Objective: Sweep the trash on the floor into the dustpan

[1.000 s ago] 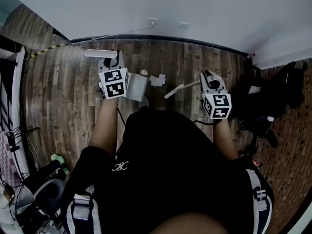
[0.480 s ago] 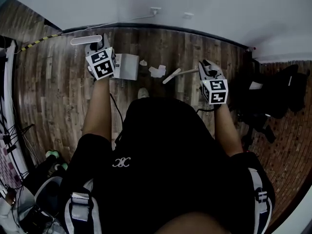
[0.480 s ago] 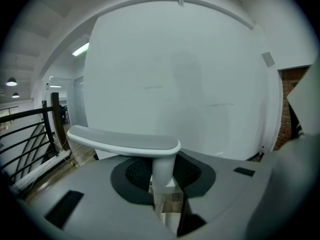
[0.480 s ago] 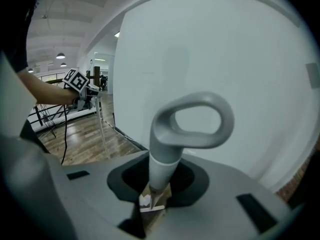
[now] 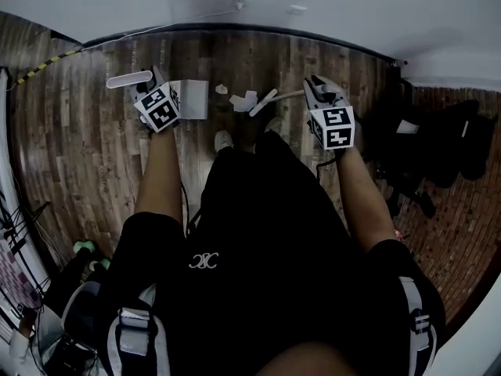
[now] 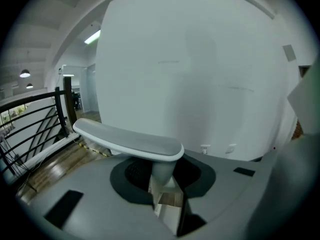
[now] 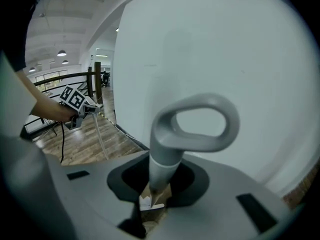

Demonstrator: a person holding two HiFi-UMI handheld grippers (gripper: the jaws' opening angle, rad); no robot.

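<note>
Head view: crumpled white trash (image 5: pixel 244 100) lies beside the grey dustpan (image 5: pixel 190 99).

Both arms are reaching forward, the left tool (image 5: pixel 152 86) gripping the dustpan handle (image 6: pixel 131 142), the right tool (image 5: pixel 318 92) gripping the broom handle (image 7: pixel 167 151).

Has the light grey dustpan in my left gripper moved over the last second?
Yes. The light grey dustpan has shifted left, away from the white paper scraps and the wall socket, which stayed put.
</note>
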